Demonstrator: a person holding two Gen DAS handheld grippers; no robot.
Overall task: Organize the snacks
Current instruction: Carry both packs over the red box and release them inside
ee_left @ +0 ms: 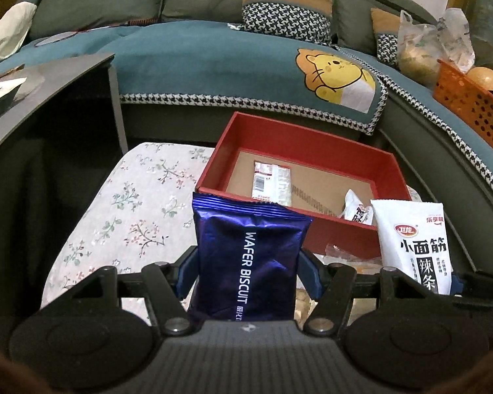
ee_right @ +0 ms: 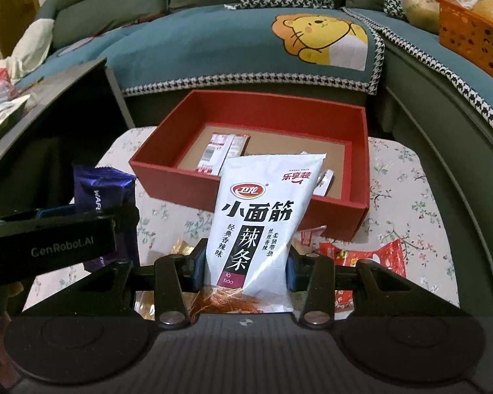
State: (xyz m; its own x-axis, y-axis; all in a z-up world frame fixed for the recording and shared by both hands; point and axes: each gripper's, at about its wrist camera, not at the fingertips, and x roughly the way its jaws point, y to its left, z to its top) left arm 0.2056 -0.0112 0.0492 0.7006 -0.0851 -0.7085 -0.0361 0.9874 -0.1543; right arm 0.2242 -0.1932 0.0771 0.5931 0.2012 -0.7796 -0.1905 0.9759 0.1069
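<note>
My left gripper [ee_left: 248, 272] is shut on a purple wafer biscuit packet [ee_left: 249, 256], held upright above the flowered cloth. My right gripper [ee_right: 245, 269] is shut on a white spicy-strip packet [ee_right: 263, 226], also upright; that white packet [ee_left: 414, 246] shows at the right of the left wrist view. Just beyond both stands the open red box [ee_left: 309, 151], with a small red-and-white packet [ee_left: 272, 182] and a small white packet [ee_left: 358, 211] on its cardboard floor. In the right wrist view the red box [ee_right: 256, 111] lies straight ahead, and the left gripper's body with the purple packet [ee_right: 98, 193] is at the left.
Loose snack packets [ee_right: 368, 256] lie on the flowered tablecloth [ee_right: 407, 177] in front of the box. A dark side table [ee_left: 59, 75] with packets stands at the left. A teal sofa [ee_left: 213, 55] runs behind; an orange basket [ee_left: 470, 98] sits on it at right.
</note>
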